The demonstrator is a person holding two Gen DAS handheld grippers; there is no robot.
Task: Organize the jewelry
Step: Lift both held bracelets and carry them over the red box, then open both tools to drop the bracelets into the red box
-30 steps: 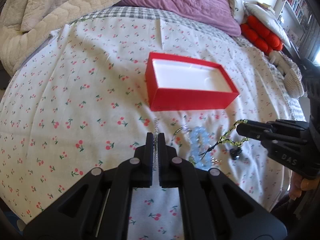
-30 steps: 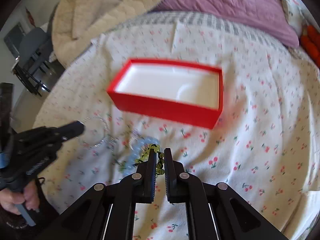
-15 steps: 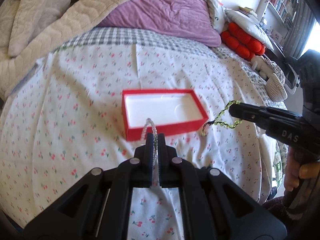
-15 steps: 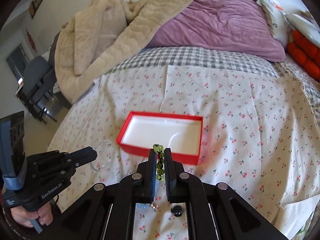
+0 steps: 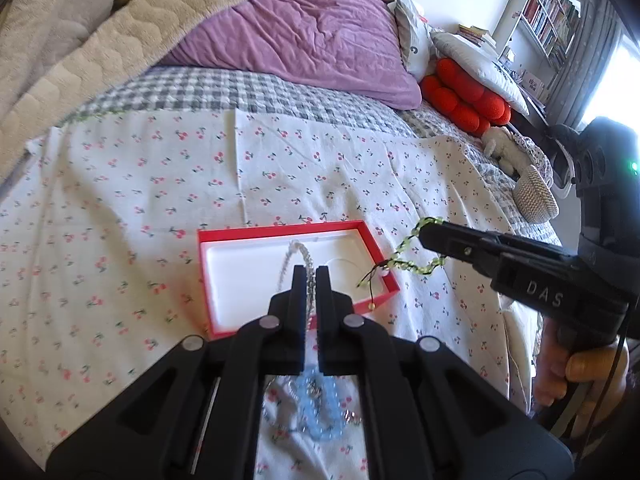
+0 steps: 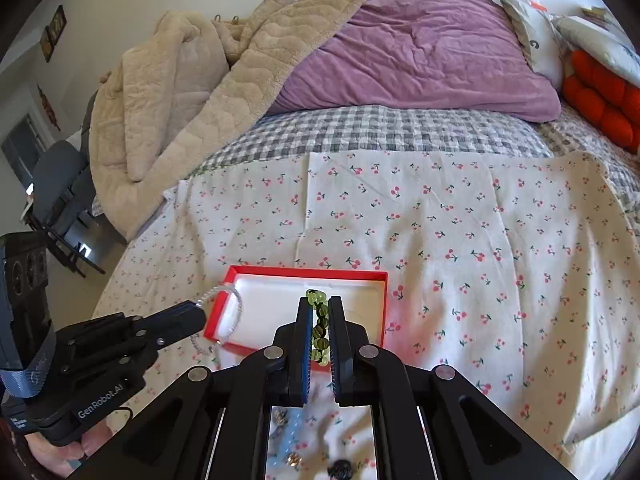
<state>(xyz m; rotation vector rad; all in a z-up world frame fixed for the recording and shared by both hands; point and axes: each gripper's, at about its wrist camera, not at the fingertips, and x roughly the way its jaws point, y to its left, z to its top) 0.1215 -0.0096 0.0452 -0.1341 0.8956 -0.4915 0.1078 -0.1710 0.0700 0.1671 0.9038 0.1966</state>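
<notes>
Hidden: my own fingers are covering most of the loose heap on the bed; only a pale blue beaded bracelet (image 5: 320, 412) is peeking out under my left ones, and a small dark piece (image 6: 340, 469) below my right ones is staying too blurred to name.
Left gripper (image 5: 311, 276): my fingers are pinching together on a clear, silvery beaded bracelet (image 5: 298, 256), whose loop is hanging in the air in front of the box's white floor.
Right gripper (image 6: 320, 308): my fingers are clamping a green and dark beaded bracelet (image 6: 320, 328), its cord ends dangling near the box's right corner in the left view.
Box: the shallow red cardboard box with white lining (image 6: 376, 276) is sitting open on the cherry-print sheet (image 6: 480, 240); nothing is lying in the part I can see.
Room: the sheet is spreading wide beyond and right of the box; a purple duvet (image 6: 420, 48) and beige blanket (image 6: 180, 92) are bordering it farther back.
</notes>
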